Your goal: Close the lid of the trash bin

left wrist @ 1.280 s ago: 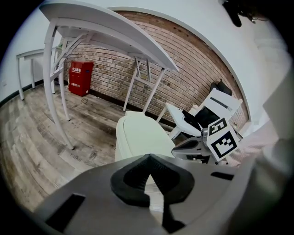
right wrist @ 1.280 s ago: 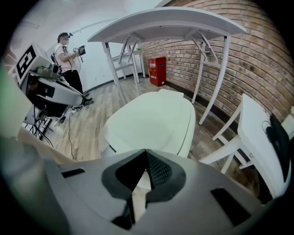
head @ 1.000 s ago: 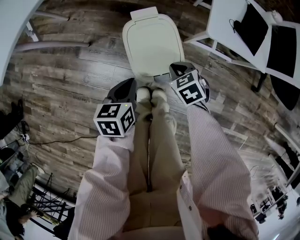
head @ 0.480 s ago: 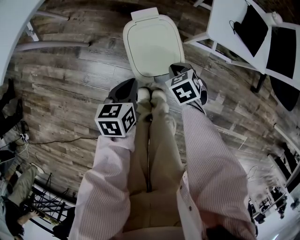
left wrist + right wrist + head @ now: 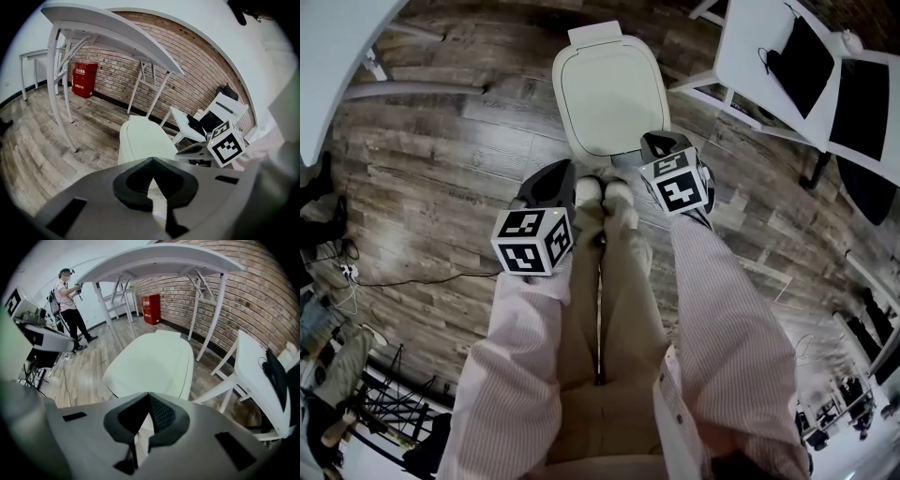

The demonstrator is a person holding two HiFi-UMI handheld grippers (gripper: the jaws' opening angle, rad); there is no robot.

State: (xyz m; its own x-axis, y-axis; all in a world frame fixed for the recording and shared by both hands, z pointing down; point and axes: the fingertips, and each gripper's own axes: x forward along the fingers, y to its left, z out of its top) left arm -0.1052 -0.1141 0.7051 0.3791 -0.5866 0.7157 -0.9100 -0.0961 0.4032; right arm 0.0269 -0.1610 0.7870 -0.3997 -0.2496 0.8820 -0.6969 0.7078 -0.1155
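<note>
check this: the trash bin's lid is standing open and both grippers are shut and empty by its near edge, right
The lid is not open: it lies shut, flat on the trash bin, as the head view shows. The left gripper and right gripper are indeed shut and empty by its near edge.

- The person wore a pale pink, finely striped long-sleeved shirt [image 5: 727, 319], beige trousers [image 5: 614, 309] and white-toed shoes [image 5: 602, 191].
- The grey plastic left gripper [image 5: 555, 178] and right gripper [image 5: 661, 145] each carried a white cube [image 5: 532, 241] with black square markers.
- Black ribbed pads [image 5: 161, 417] lined their jaws.
</note>
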